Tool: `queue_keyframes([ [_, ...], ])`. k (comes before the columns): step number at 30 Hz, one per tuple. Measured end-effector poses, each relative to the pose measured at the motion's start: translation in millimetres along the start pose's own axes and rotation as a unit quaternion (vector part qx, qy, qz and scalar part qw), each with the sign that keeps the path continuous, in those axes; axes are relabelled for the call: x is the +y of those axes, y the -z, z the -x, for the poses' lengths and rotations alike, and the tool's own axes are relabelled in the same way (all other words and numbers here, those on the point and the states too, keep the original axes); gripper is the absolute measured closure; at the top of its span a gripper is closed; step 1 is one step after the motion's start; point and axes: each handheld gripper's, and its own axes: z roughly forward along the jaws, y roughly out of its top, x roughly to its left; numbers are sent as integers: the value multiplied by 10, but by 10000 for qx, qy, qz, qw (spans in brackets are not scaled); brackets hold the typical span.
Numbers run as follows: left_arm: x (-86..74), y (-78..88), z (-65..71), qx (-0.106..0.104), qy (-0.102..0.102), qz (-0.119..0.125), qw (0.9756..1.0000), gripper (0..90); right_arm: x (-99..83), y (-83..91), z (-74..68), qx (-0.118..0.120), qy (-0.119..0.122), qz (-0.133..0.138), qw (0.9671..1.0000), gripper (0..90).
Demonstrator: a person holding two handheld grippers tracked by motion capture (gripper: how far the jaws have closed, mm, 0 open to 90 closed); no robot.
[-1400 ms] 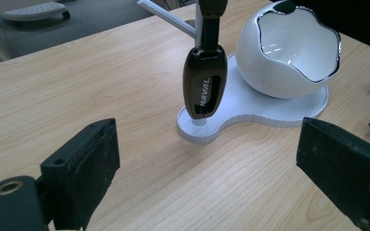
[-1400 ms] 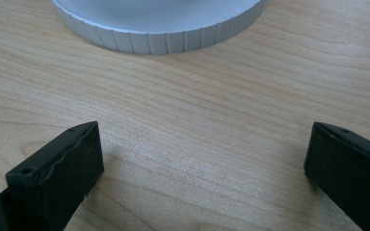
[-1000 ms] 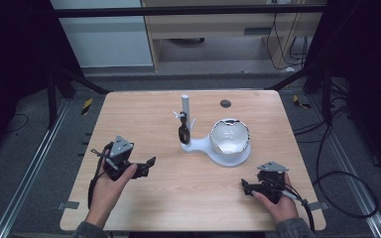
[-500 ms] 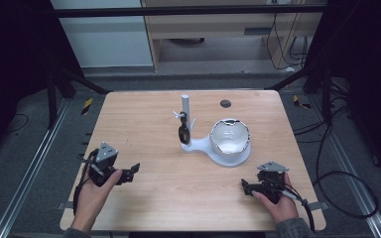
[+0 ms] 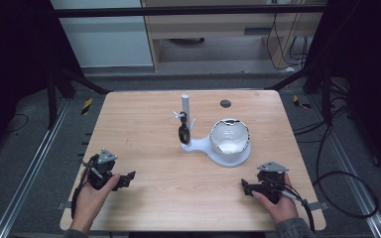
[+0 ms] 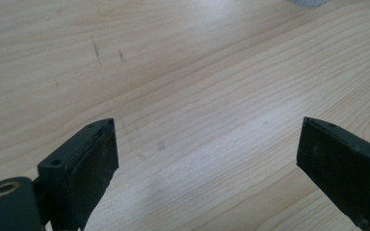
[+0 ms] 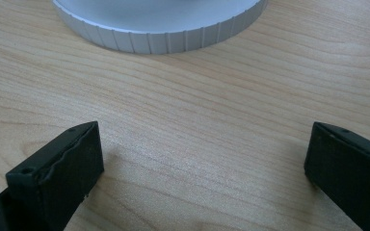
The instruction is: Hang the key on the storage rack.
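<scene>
Worktop: a pale wooden worktop (image 5: 154,129) with visible grain, a dark round hole (image 5: 225,103) near its far edge, and a few faint dark scuffs (image 6: 95,46) in the left gripper view.
Stand: a white stand (image 5: 213,148) sits a little right of the worktop's middle; its wide round base has a ribbed rim (image 7: 159,41), seen close in the right gripper view.
Bowl: a shiny, reflective round bowl (image 5: 229,136) rests on the stand's round base.
Post: a slim grey upright post (image 5: 185,116) rises from the stand's left end, just beside the bowl, with small fittings and a dark oval piece (image 5: 182,133) hanging on it; what that piece is cannot be told.
Left gripper: the left gripper (image 5: 127,177) is held in a hand (image 5: 92,198) at the near left corner, low over the wood, well apart from the stand; its jaws stand wide with bare wood between them.
Right gripper: the right gripper (image 5: 245,187) is held in the other hand (image 5: 278,203) at the near right, near the stand's base, not touching it; its jaws are spread wide and grip nothing.
</scene>
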Motion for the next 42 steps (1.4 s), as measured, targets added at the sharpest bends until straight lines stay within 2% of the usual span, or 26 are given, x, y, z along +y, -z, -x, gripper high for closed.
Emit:
queue_keyframes([
  [5,-130,-85,-56,11,167,-146,9998,70,0,0,-1,1,-3,1,10000,4],
  [11,-226,-149,-85,30,198,-236,9995,70,0,1,-1,2,-1,-1,10000,4],
  [16,-281,-226,-113,134,276,-109,9995,71,-1,1,-1,7,15,3,10000,4],
  [22,-278,-289,-143,191,398,97,9990,68,0,3,-2,16,8,-1,10000,4],
  [27,-263,-368,-150,188,431,178,9987,66,0,2,-2,15,8,-1,10000,4],
  [34,-239,-479,-147,145,392,263,9988,64,0,1,-2,10,15,2,10000,4],
  [42,-217,-577,-145,130,386,237,9989,62,1,-3,-4,2,18,5,10000,4],
])
